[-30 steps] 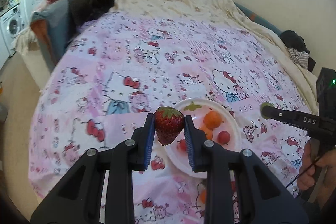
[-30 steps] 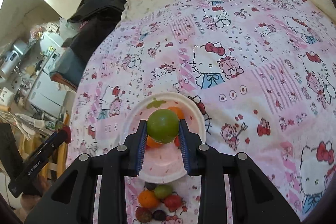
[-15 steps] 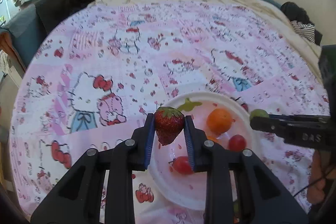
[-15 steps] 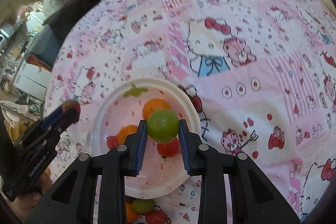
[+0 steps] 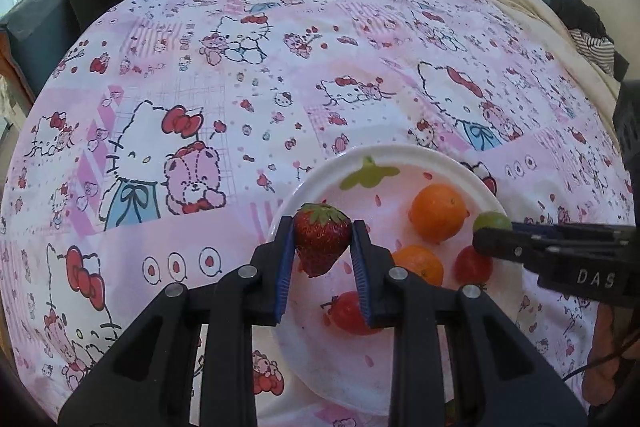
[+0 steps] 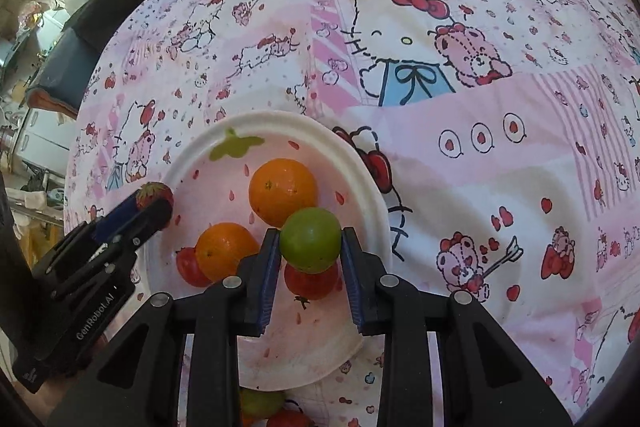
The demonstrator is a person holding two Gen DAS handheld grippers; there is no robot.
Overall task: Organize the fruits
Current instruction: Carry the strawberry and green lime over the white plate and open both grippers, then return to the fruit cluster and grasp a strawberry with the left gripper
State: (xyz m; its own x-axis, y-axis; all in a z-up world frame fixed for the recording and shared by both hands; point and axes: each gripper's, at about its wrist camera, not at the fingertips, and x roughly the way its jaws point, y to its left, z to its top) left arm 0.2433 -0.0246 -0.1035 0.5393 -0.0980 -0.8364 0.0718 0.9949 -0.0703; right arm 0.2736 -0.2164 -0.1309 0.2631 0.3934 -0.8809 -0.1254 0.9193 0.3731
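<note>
The left gripper (image 5: 323, 249) is clamped on a strawberry (image 5: 322, 243), its blue pads pressing the berry's two sides, leafy cap up and tip hanging down between the fingers. It hovers over the near-left rim of a white plate (image 5: 304, 187) with a pink, strawberry-printed face.

The right gripper (image 6: 310, 253) is closed around a green round fruit (image 6: 310, 245), held by the pads at its widest part, above the plate's middle.

Just ahead of the right gripper's fingers lies a large orange (image 6: 283, 191); to its left, a smaller orange (image 6: 224, 251) touches a red fruit (image 6: 188, 267), and another red fruit (image 6: 310, 281) sits directly beneath the green one. Seen from the left gripper, these fruits lie ahead and to the right, with one red fruit (image 5: 346, 313) partly hidden behind its right finger.

Behind the right gripper, off the plate's near edge, more fruit (image 6: 260, 403) rests on the pink cartoon-print bedspread (image 6: 500, 167).
</note>
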